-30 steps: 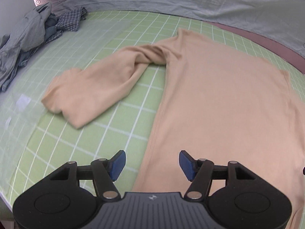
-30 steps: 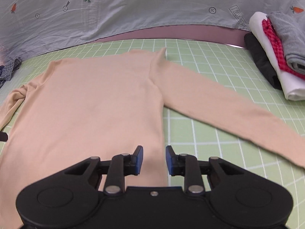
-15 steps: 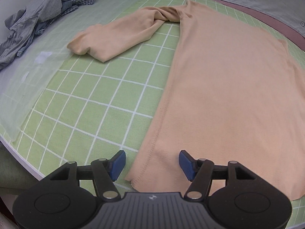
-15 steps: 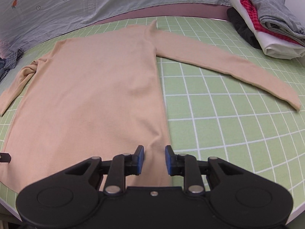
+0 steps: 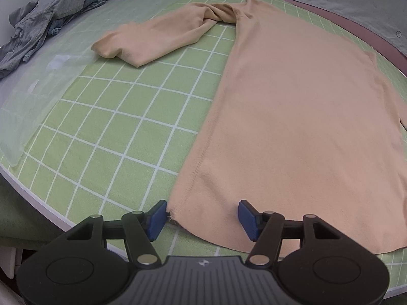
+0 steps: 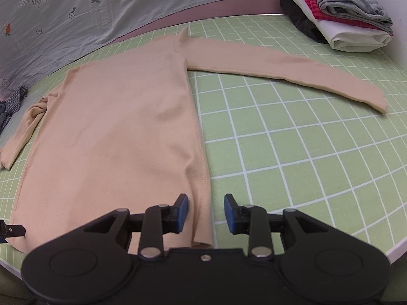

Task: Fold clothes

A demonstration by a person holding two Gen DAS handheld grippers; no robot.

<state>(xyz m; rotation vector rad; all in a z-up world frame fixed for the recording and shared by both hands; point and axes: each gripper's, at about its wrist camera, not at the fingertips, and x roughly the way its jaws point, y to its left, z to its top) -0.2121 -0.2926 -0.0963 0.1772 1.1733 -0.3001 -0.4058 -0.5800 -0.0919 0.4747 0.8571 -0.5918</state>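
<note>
Sweater: a peach long-sleeved sweater [image 5: 300, 117] lies flat on the green grid mat [image 5: 122, 137], taking up the middle of it.
Long axis: it runs away from me, hem at the near edge of the mat, neck at the far edge towards the grey sheet [image 6: 101, 7].
Sleeves: the one on my right [image 6: 287, 68] stretches out straight sideways; the one on my left [image 5: 157, 38] is twisted at the shoulder and doubled back at the cuff.
My left gripper [image 5: 202, 216]: its jaws are apart and closing, set either side of the hem's left corner, with the cloth between them but not pinched.
My right gripper [image 6: 206, 212]: its jaws are opening, straddling the right side seam near the hem, not gripping it.
Folded stack [image 6: 340, 17]: far right corner, well apart from the sweater.
Loose clothes [image 5: 48, 17]: heaped at the far left.
</note>
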